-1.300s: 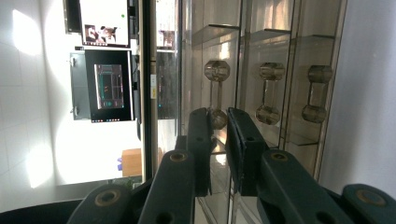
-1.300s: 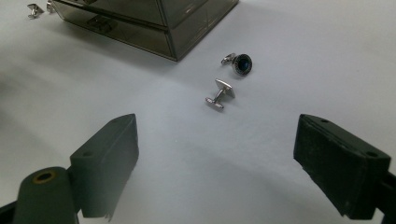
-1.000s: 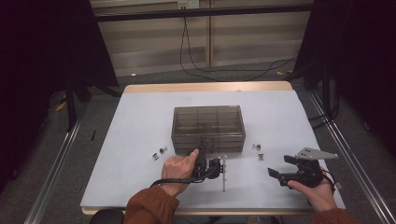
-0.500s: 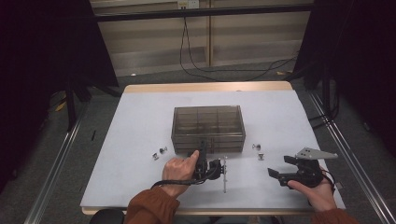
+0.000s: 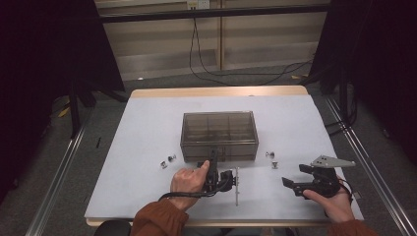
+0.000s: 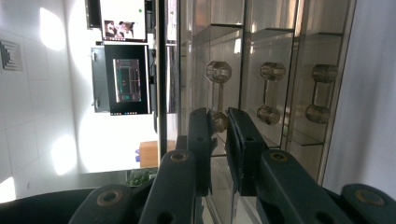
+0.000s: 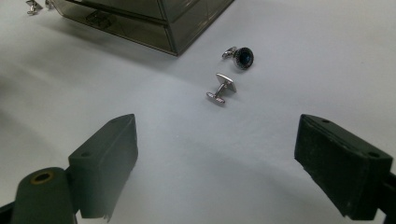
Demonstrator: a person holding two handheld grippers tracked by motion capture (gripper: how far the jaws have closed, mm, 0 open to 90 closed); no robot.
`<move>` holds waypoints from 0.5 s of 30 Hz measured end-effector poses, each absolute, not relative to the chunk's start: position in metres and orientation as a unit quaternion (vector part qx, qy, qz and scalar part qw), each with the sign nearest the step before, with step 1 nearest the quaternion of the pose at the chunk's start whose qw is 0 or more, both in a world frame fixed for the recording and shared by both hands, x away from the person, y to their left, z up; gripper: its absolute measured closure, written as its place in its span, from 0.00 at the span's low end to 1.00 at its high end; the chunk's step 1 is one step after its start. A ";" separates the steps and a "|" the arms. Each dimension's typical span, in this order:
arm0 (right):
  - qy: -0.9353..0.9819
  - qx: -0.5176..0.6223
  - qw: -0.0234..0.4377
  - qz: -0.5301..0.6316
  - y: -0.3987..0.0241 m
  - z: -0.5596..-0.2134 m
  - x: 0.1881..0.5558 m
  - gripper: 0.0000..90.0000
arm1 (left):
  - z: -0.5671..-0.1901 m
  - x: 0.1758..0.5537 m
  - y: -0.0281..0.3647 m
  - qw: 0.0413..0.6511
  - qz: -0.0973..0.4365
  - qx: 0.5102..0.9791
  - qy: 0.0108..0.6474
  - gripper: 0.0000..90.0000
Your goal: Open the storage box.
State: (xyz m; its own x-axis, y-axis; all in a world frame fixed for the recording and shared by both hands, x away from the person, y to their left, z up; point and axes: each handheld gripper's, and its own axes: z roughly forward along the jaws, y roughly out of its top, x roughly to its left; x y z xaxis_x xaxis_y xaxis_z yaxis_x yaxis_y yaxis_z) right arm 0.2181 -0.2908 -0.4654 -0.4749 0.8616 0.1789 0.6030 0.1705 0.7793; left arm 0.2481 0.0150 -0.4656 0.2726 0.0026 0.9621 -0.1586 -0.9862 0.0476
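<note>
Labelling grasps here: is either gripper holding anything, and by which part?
Left gripper is closed on the lower end of a drawer handle of the clear box. Right gripper is open and holds nothing.

No legible text, label, brand, number or sign anywhere. Two lit wall screens (image 6: 125,51) left of the smoky plastic drawer box (image 6: 261,70) in the left gripper view, content too blurred to read. Faint mark on the box's lower wall (image 7: 100,18) in the right gripper view, unreadable.
</note>
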 end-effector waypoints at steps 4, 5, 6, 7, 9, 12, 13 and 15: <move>0.749 0.488 0.154 0.420 -0.291 -0.465 0.218 0.14 | -0.466 0.245 0.016 0.064 0.605 0.791 -0.057 0.90; 0.749 0.489 0.154 0.420 -0.291 -0.465 0.218 0.14 | -0.467 0.243 0.016 0.065 0.599 0.796 -0.050 0.90; 0.749 0.489 0.154 0.420 -0.291 -0.465 0.218 0.14 | -0.467 0.243 0.016 0.065 0.599 0.796 -0.050 0.90; 0.749 0.489 0.154 0.420 -0.291 -0.465 0.218 0.14 | -0.466 0.242 0.016 0.064 0.603 0.793 -0.055 0.90; 0.749 0.489 0.154 0.420 -0.291 -0.465 0.218 0.14 | -0.465 0.241 0.017 0.068 0.601 0.794 -0.055 0.90; 0.749 0.489 0.154 0.420 -0.291 -0.465 0.218 0.14 | -0.465 0.239 0.018 0.071 0.601 0.794 -0.055 0.90; 0.749 0.490 0.153 0.420 -0.291 -0.465 0.218 0.14 | -0.465 0.238 0.018 0.067 0.603 0.793 -0.058 0.90; 0.748 0.490 0.155 0.419 -0.291 -0.465 0.218 0.14 | -0.465 0.237 0.018 0.069 0.601 0.795 -0.057 0.90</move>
State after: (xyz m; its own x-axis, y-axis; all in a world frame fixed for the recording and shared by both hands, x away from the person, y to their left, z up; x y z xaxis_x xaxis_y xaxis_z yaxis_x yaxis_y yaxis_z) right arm 0.2182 -0.2914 -0.4653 -0.4712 0.8635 0.1798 0.6042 0.1675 0.7791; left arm 0.2370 0.0181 -0.4653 0.2722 -0.0072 0.9622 -0.1735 -0.9839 0.0417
